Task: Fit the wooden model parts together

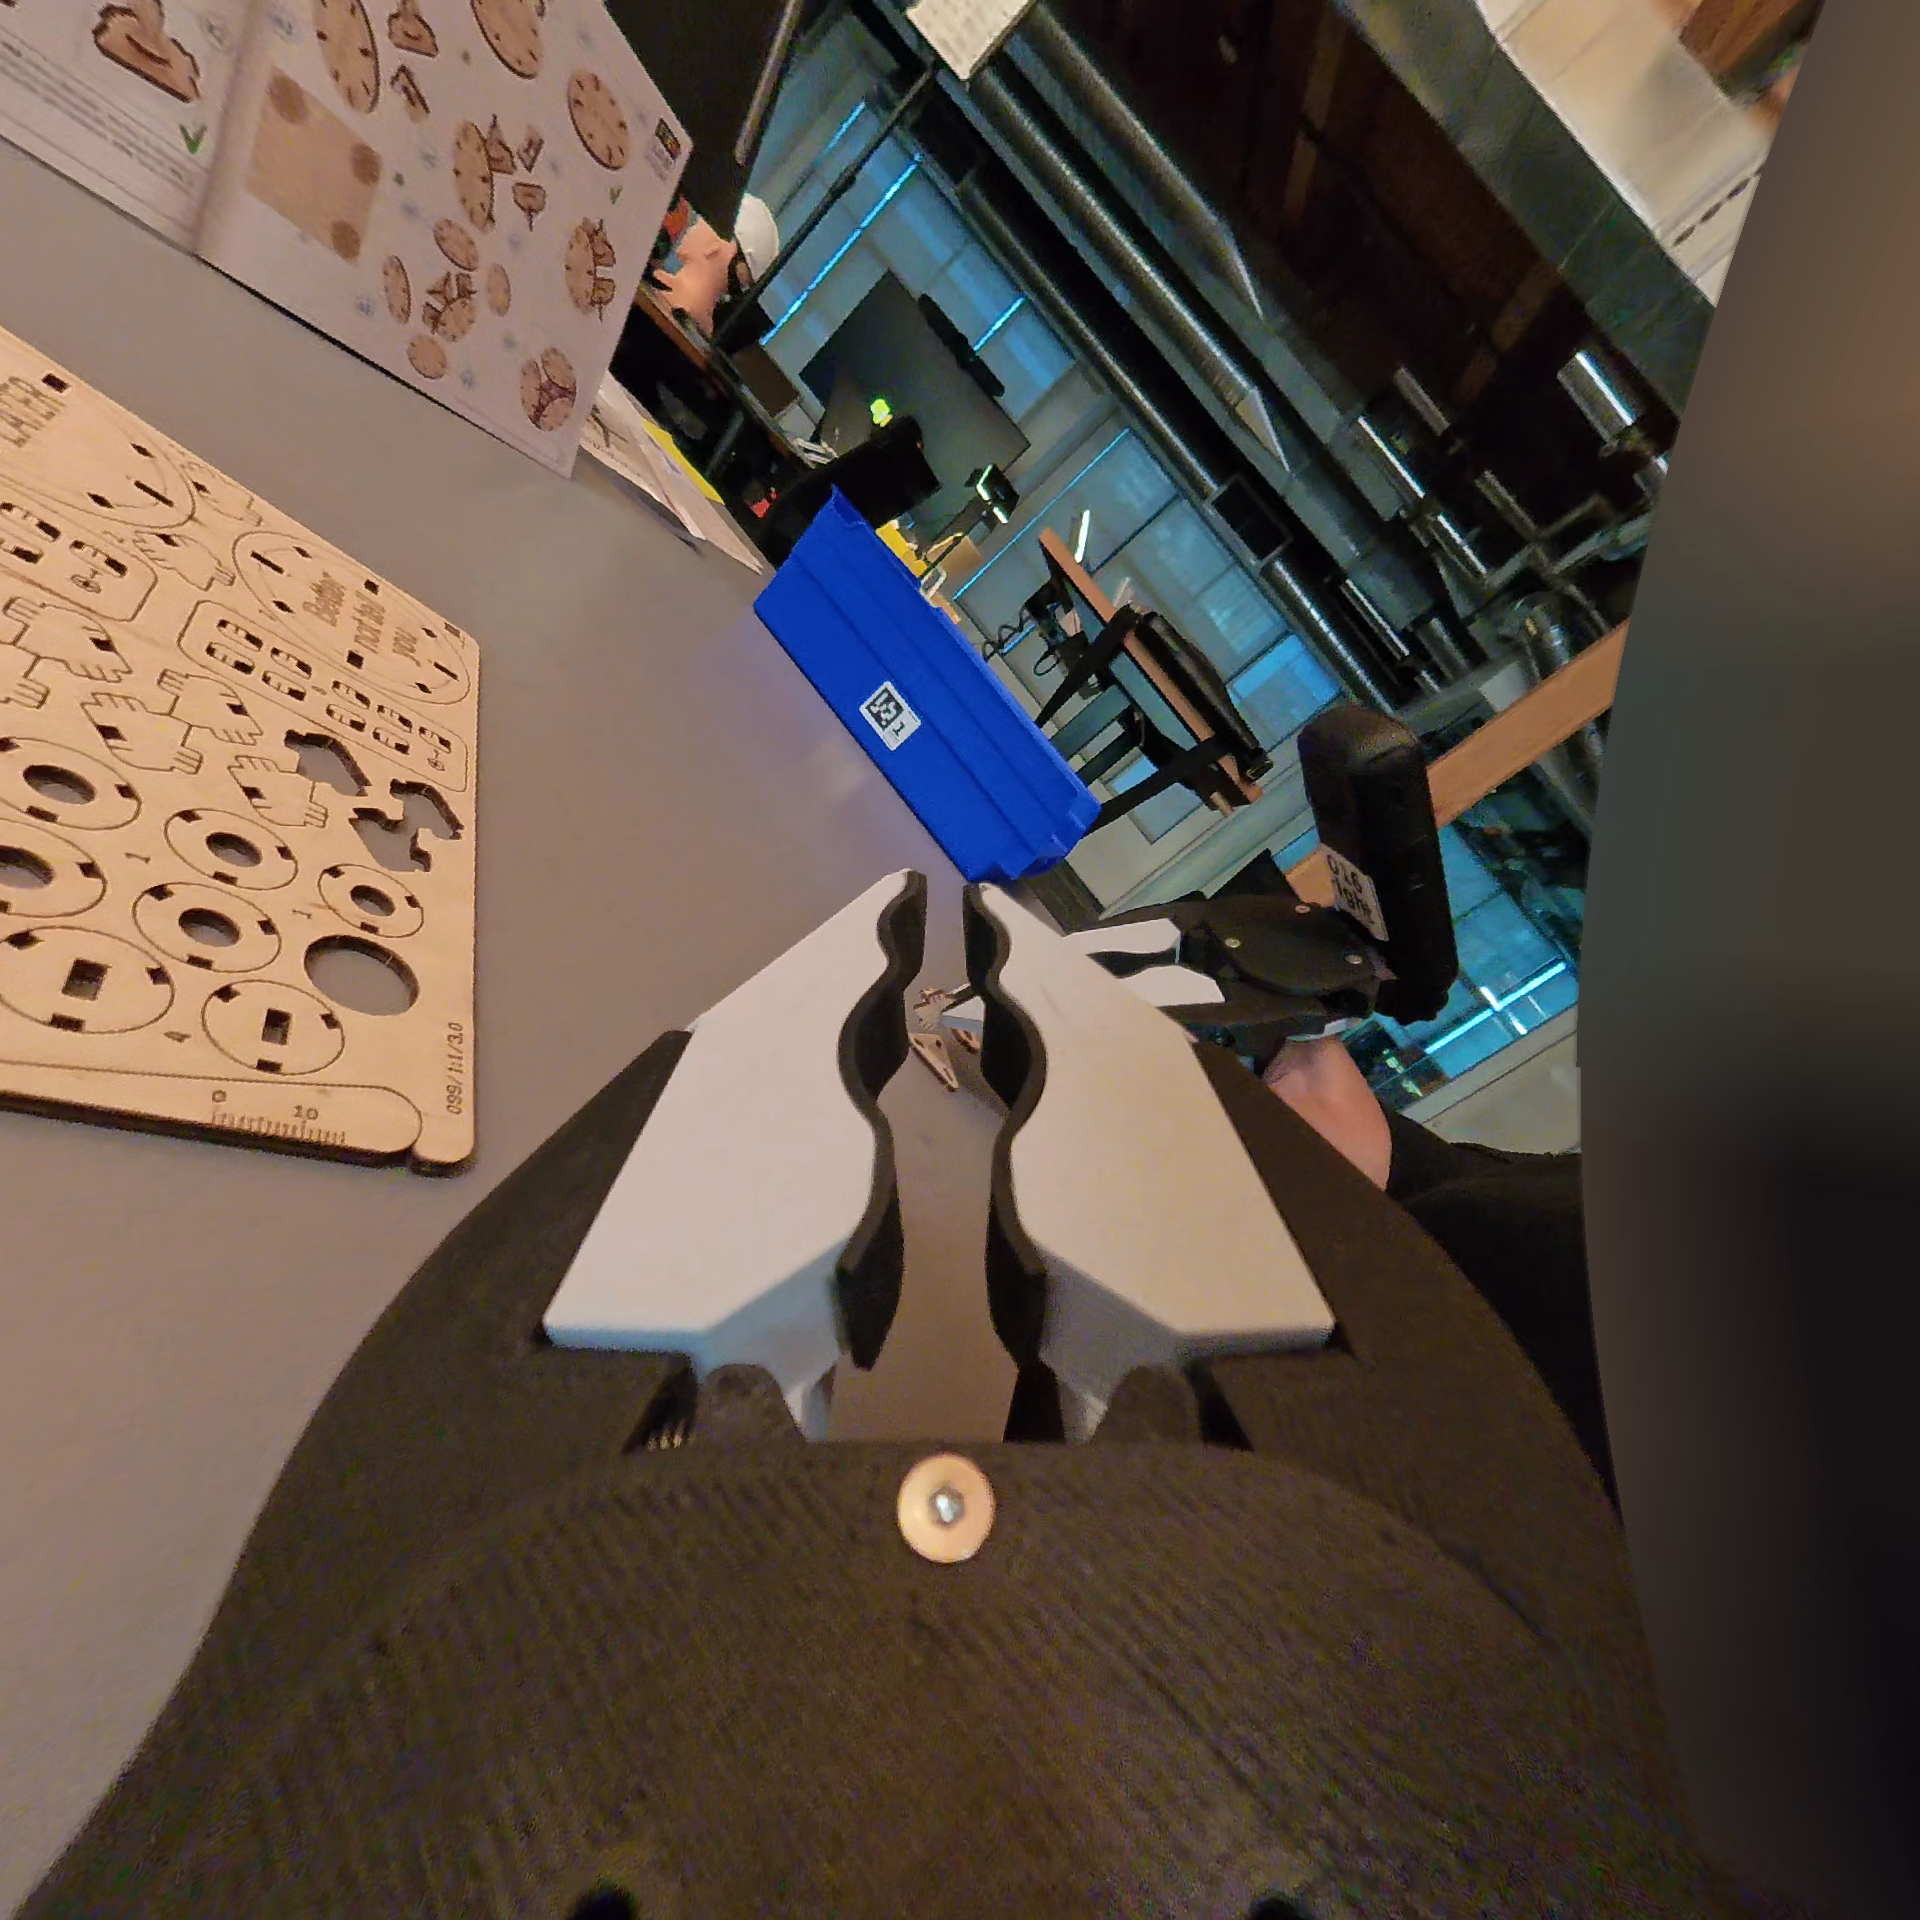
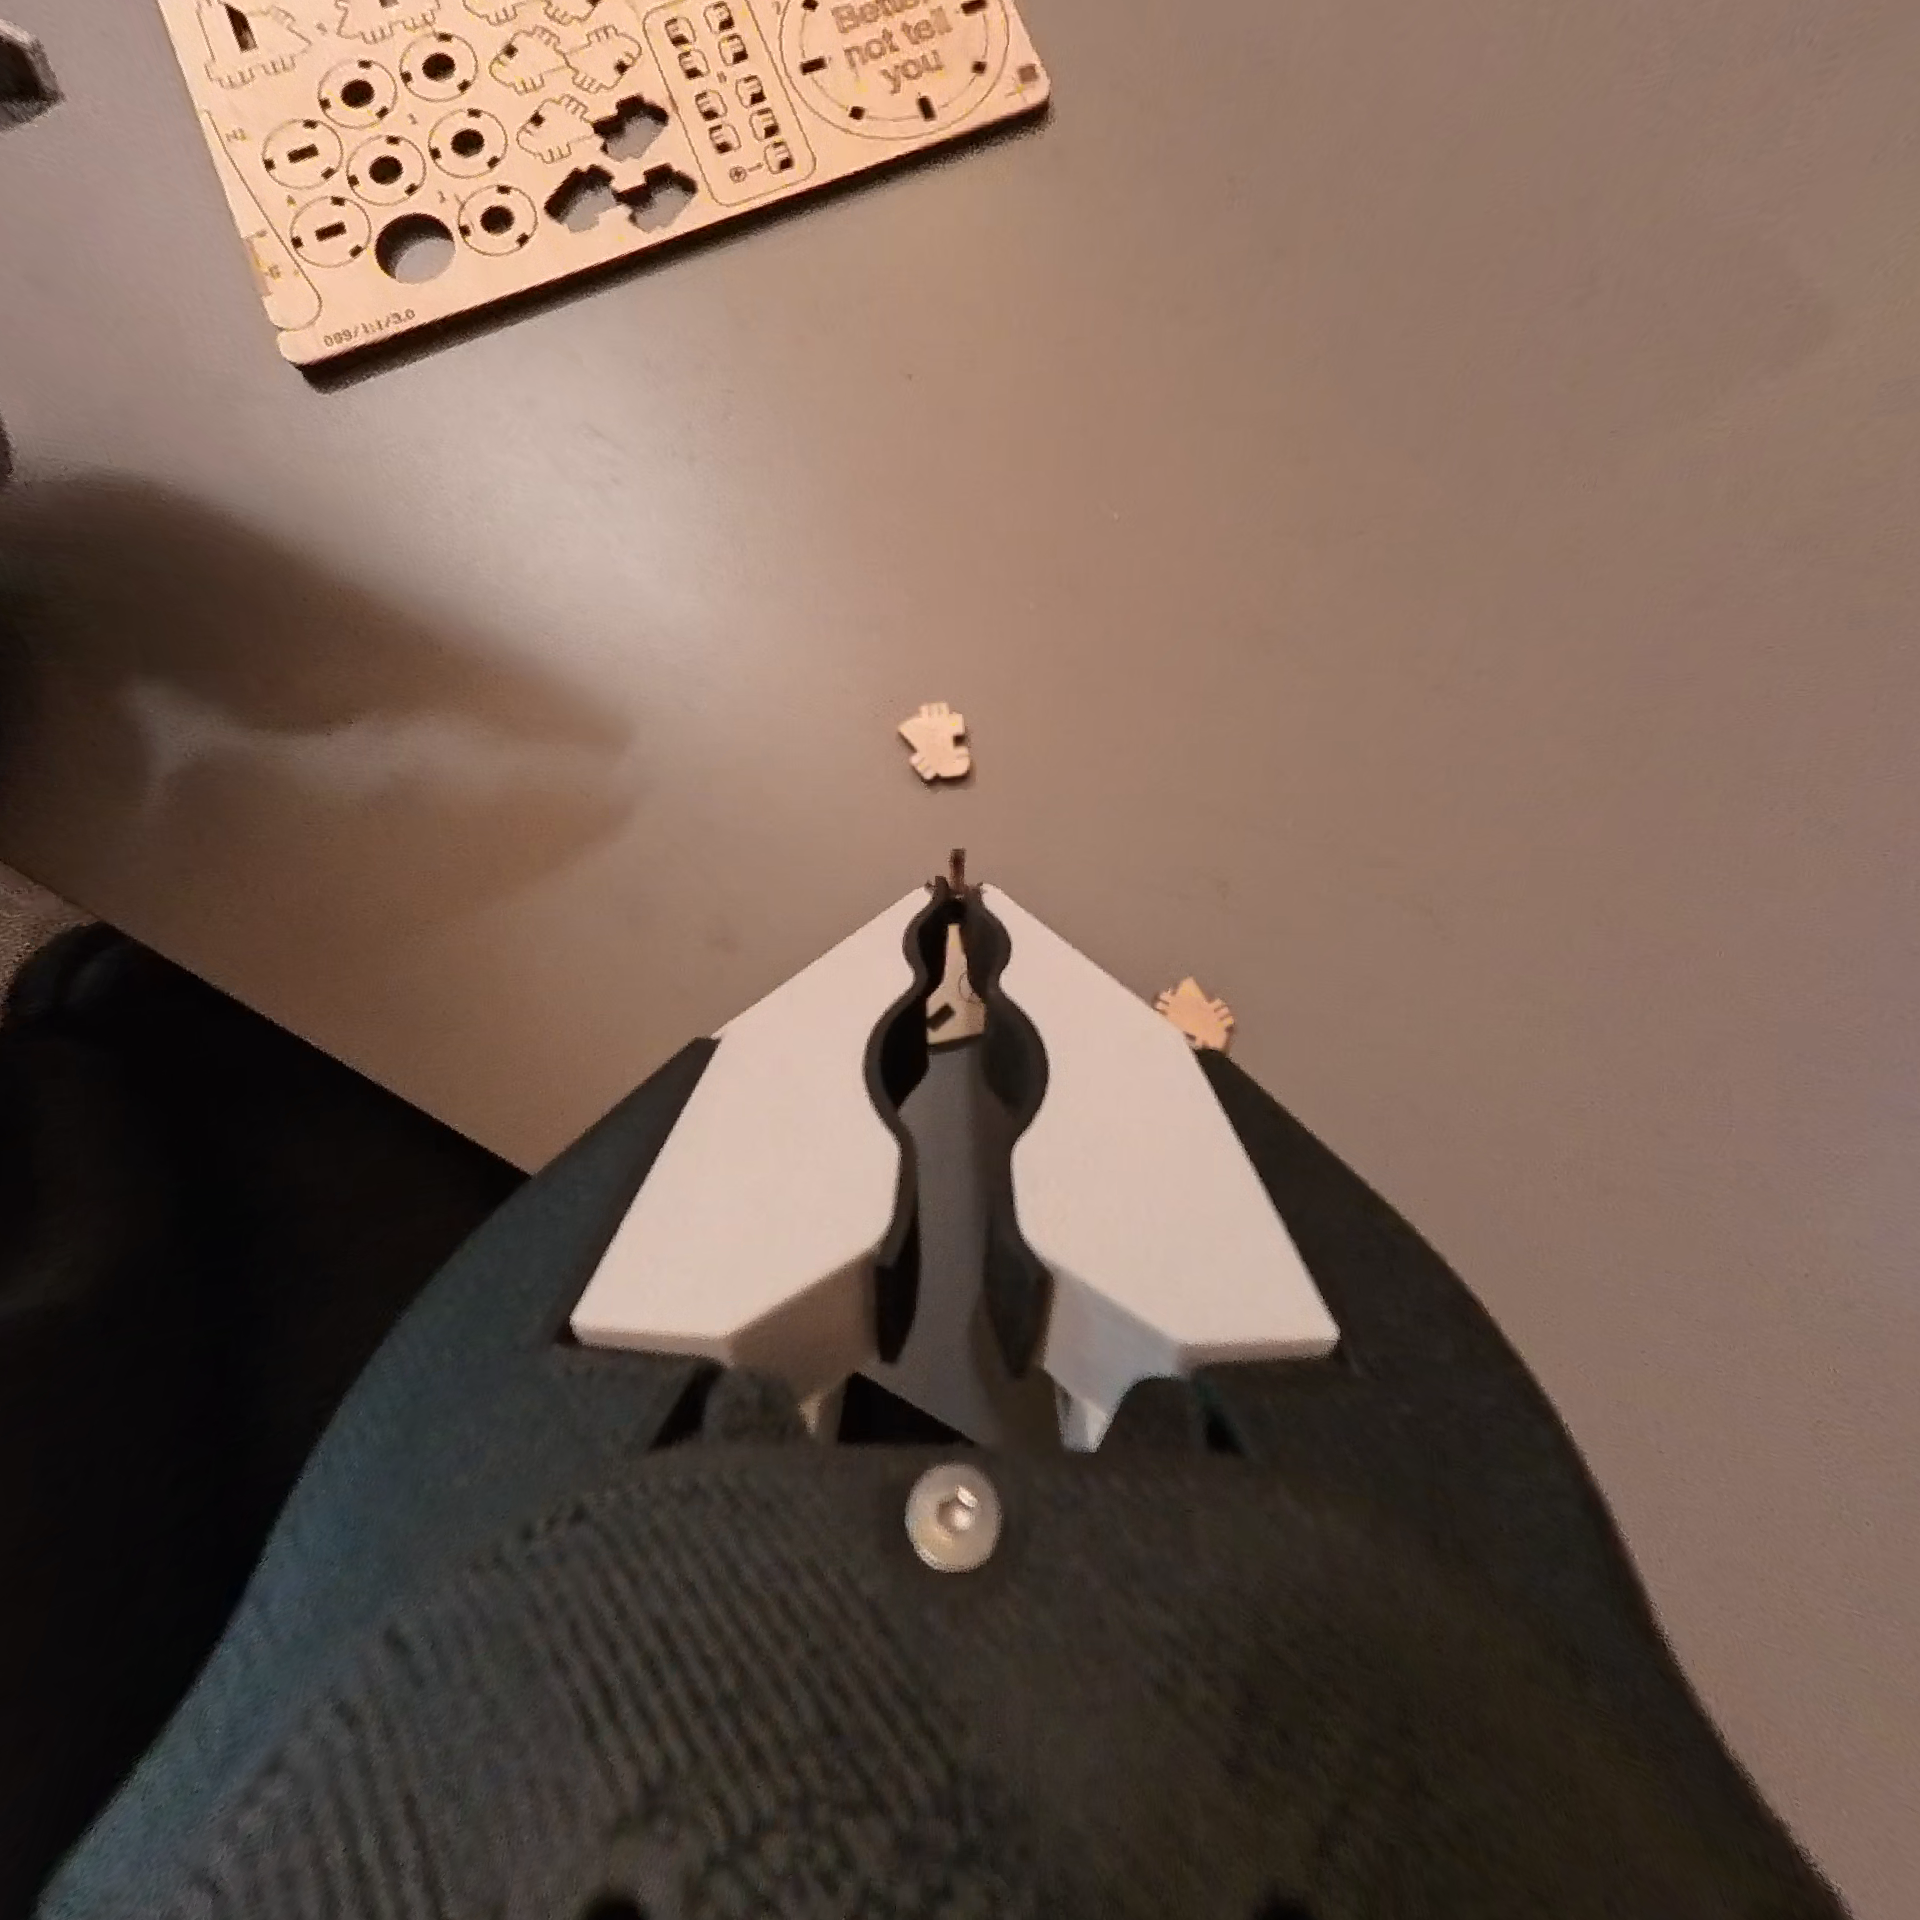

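Right wrist view showed your right gripper [image 2: 957, 891] clamped on a small wooden piece [image 2: 956, 997] above the grey table [image 2: 1351, 623]; your left gripper [image 1: 943, 891] stood slightly apart, unloaded.

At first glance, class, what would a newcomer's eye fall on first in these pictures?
Probably the bright blue bin at the grey table's far edge. Next, the laser-cut plywood sheet lying flat to the left, some shapes already punched out. Then the right hand-held gripper pinching a small wooden piece edge-on.
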`<state>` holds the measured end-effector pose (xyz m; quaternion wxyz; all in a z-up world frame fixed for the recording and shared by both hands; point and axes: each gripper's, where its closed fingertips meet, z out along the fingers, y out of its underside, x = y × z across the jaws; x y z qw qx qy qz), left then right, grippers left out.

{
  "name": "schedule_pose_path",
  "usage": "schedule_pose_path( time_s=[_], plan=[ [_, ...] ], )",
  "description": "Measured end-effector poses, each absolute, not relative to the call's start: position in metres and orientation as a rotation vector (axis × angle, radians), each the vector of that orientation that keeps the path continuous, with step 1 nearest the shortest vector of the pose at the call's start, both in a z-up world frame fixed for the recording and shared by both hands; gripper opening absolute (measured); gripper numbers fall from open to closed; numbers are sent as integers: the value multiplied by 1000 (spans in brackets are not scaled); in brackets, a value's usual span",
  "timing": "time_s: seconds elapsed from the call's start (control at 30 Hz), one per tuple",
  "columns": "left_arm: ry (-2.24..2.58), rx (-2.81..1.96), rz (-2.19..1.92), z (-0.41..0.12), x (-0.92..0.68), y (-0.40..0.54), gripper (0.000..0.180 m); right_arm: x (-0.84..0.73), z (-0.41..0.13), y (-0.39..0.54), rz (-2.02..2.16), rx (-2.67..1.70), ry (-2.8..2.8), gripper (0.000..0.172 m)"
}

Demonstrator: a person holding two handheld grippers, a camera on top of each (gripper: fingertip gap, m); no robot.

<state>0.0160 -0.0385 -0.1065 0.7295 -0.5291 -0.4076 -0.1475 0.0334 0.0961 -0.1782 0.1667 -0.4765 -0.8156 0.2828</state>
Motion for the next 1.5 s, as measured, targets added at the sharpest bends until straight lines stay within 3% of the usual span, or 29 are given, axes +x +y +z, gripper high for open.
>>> schedule_pose_path(
  time_s=[1.5],
  plan=[
    [-934,-1141,-394,-111,14,-40,0,37,-186,97,896,-986,-2426,0]
  ],
)
